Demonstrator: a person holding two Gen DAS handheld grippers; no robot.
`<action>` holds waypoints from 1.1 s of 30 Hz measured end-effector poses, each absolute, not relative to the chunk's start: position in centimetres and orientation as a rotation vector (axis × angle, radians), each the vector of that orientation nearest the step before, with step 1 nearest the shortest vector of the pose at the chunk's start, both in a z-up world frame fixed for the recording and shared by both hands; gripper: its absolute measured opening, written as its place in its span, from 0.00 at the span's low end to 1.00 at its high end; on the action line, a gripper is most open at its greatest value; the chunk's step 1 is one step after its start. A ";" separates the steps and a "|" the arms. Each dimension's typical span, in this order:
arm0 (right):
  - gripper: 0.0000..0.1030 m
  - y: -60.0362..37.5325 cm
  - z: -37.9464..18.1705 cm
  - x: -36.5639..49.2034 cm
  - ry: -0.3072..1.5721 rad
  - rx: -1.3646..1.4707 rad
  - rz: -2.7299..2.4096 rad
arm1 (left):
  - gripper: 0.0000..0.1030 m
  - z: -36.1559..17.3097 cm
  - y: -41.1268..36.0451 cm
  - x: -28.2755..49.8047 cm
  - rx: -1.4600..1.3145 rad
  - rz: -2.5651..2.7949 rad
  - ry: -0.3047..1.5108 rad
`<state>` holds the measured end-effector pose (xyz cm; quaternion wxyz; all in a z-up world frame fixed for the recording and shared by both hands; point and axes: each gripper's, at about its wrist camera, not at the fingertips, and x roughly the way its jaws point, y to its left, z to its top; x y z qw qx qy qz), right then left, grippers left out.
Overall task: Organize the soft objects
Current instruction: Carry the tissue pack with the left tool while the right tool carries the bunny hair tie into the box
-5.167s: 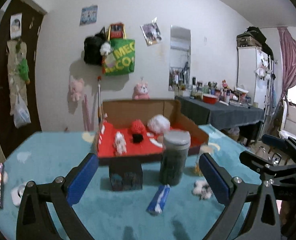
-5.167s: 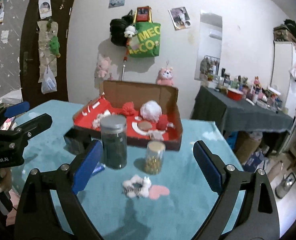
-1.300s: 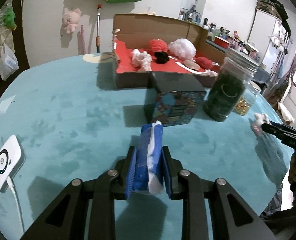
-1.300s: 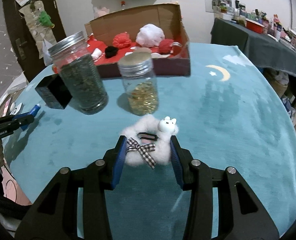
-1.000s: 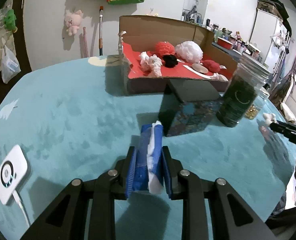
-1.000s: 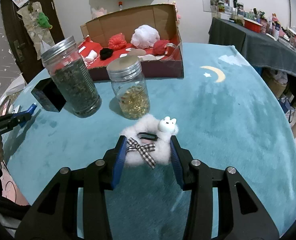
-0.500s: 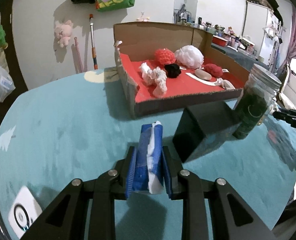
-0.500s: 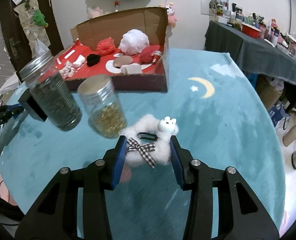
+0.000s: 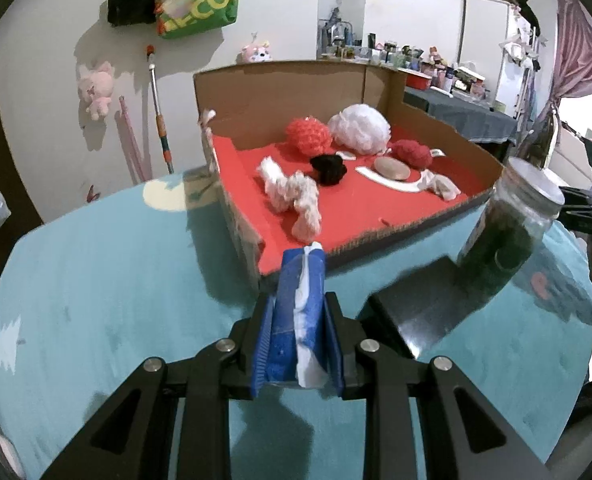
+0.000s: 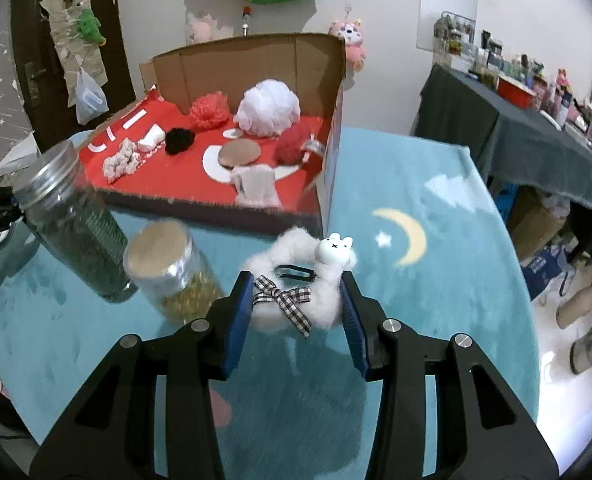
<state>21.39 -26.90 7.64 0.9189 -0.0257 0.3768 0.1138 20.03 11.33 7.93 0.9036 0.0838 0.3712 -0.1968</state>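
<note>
My left gripper (image 9: pixel 299 312) is shut on a blue and white soft pack (image 9: pixel 296 304), held above the teal table just before the near wall of the cardboard box (image 9: pixel 280 84). The box has a red floor and holds several soft things, among them a white pom-pom (image 9: pixel 357 128) and a red one (image 9: pixel 307 136). My right gripper (image 10: pixel 297 306) is shut on a fluffy white scrunchie (image 10: pixel 327 300) with a checked bow and a small bunny head, held near the box's right front corner (image 10: pixel 323 216).
A dark-filled glass jar (image 9: pixel 507 232) and a black box (image 9: pixel 415 304) stand on the teal table (image 9: pixel 96 264) before the cardboard box. A smaller jar with yellow contents (image 10: pixel 172 272) stands beside the dark jar (image 10: pixel 72 220). A grey-covered side table (image 10: pixel 535 140) is at the right.
Both grippers have risen and moved toward the cardboard box, each keeping its object. The jars and the black box now lie lower and closer in view.
</note>
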 end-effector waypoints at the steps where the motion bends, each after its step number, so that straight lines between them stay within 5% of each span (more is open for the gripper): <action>1: 0.39 -26.9 7.9 21.6 0.769 -0.060 0.239 | 0.26 8.2 11.2 20.2 0.183 -0.410 0.760; 17: 0.39 -23.6 11.2 26.7 0.724 -0.179 0.371 | 0.26 11.0 5.5 25.9 0.214 -0.559 0.792; 33: 0.40 -17.8 10.3 35.5 0.882 -0.221 0.637 | 0.26 9.2 -1.6 31.6 0.323 -0.608 0.938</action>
